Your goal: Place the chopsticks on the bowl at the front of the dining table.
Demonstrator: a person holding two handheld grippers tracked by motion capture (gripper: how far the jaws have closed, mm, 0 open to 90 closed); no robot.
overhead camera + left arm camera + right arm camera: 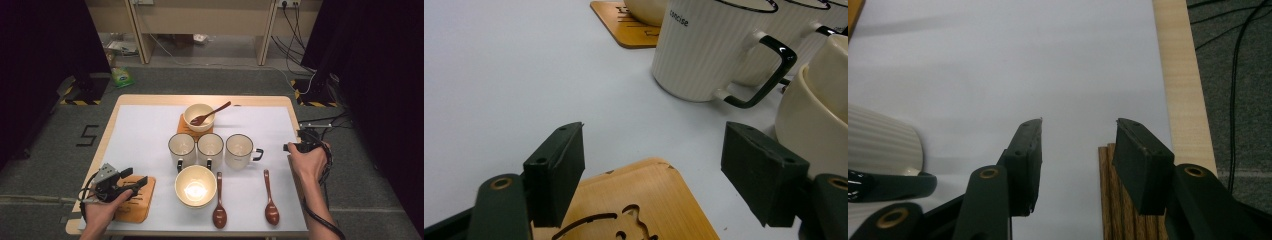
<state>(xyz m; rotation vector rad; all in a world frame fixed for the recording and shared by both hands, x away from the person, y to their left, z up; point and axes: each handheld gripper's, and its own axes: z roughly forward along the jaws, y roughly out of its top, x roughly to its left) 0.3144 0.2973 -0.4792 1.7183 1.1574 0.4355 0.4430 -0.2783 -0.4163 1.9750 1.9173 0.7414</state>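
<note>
You are holding the left gripper [134,177] low over the wooden coaster [644,200] at the near left corner of the table. Its jaws are standing wide apart with the coaster's far edge between them, not yet pinched. That looks like a line-up to lift the coaster by its edge.

Just to the right, the empty near bowl [195,185] is sitting straight on the white mat [145,135], probably waiting for that coaster. Two spoons [219,202] [270,200] are lying beside it, handles pointing away from you.

At the right edge, you are resting the right gripper [1079,140] with its jaws about half open and nothing between them. A dark slatted wooden piece [1107,200] is lying under its right jaw; I cannot tell what it is.

Beyond, three mugs [210,147] are standing in a row. Farthest, the second bowl [198,116] is already sitting on its own coaster [186,127] with a spoon [216,112] in it, showing the arrangement you seem to be repeating.
</note>
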